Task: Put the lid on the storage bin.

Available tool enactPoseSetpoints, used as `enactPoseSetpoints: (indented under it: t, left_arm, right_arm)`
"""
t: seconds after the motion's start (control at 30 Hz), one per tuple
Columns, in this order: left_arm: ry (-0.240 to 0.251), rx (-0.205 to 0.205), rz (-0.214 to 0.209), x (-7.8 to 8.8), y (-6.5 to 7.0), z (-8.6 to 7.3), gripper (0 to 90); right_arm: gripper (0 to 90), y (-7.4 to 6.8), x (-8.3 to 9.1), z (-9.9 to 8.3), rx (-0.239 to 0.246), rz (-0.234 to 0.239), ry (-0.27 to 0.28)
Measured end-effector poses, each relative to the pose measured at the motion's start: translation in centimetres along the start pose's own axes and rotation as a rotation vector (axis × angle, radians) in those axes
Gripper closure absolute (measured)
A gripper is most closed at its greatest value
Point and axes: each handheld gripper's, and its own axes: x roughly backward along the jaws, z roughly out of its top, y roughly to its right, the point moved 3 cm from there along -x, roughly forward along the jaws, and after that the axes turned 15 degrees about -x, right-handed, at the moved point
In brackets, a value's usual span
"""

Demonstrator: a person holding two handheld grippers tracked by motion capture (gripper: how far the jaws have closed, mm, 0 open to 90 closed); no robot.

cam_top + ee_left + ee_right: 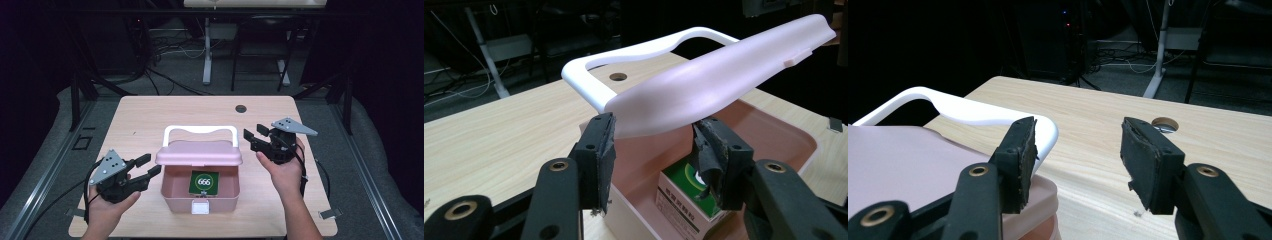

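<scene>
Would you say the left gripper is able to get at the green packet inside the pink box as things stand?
Probably yes: the left gripper is open beside the pink box, and the raised lid leaves the green packet uncovered, though it overhangs somewhat.

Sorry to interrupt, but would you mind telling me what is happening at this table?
A person holds a two-jaw gripper in each hand beside a pink storage box on the wooden table. Its lid with a white handle is raised, showing a green carton inside. The left gripper and right gripper are both open, flanking the lid and holding nothing.
</scene>
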Motion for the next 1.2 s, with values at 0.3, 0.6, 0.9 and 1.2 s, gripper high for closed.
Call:
enactPoseSetpoints:
  t: [0.3,0.6,0.9,1.2]
  left_arm:
    - [-0.015,-0.003,-0.006,0.7,0.4,-0.7,51.0]
    - [-0.009,0.003,-0.023,0.8,0.9,-1.6,51.0]
    - [-0.011,0.002,-0.036,1.1,1.5,-2.6,51.4]
    - [0.012,0.025,-0.021,1.8,1.4,-3.3,53.3]
  right_arm:
    - [47.4,0.0,0.0,0.0,0.004,-0.004,0.001]
    - [47.1,0.2,0.0,0.0,0.003,-0.011,0.002]
    - [47.1,0.3,0.0,-0.1,0.001,-0.018,-0.001]
    - [47.1,0.2,-0.2,-0.3,0.005,-0.018,-0.009]
